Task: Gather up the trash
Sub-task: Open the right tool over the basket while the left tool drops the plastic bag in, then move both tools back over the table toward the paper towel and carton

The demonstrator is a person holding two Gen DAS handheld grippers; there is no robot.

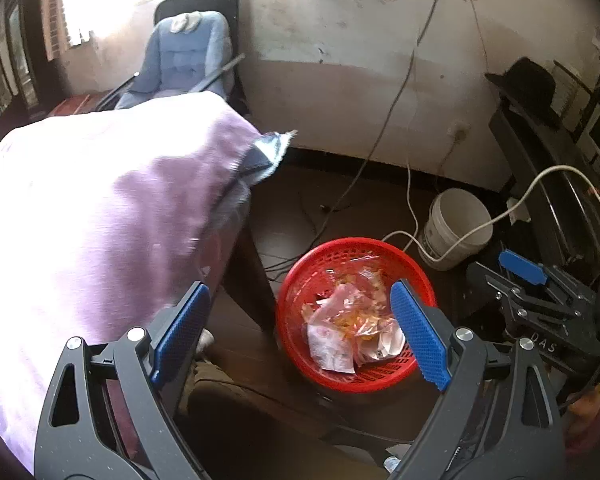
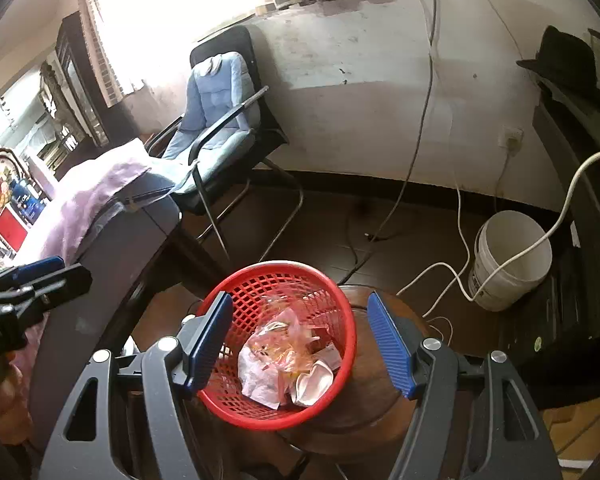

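Note:
A red mesh basket [image 1: 300, 292] [image 2: 260, 280] stands on a round dark wooden stool [image 2: 376, 368] beside the table. It holds crumpled plastic wrappers and paper trash [image 1: 348, 320] [image 2: 288, 360]. My left gripper [image 1: 304, 332] is open and empty, above the basket's left side. My right gripper [image 2: 300, 348] is open and empty, right over the basket. The right gripper also shows at the right in the left wrist view [image 1: 540, 292]. The left gripper shows at the left edge of the right wrist view [image 2: 28, 284].
A table with a purple cloth [image 1: 100, 216] [image 2: 92, 196] is at the left. A black chair with a blue cushion [image 2: 216, 120] stands behind it. A white bucket [image 1: 456, 228] [image 2: 508, 260] and cables [image 2: 420, 160] lie on the dark floor. Dark furniture with a black hat [image 2: 568, 64] is at the right.

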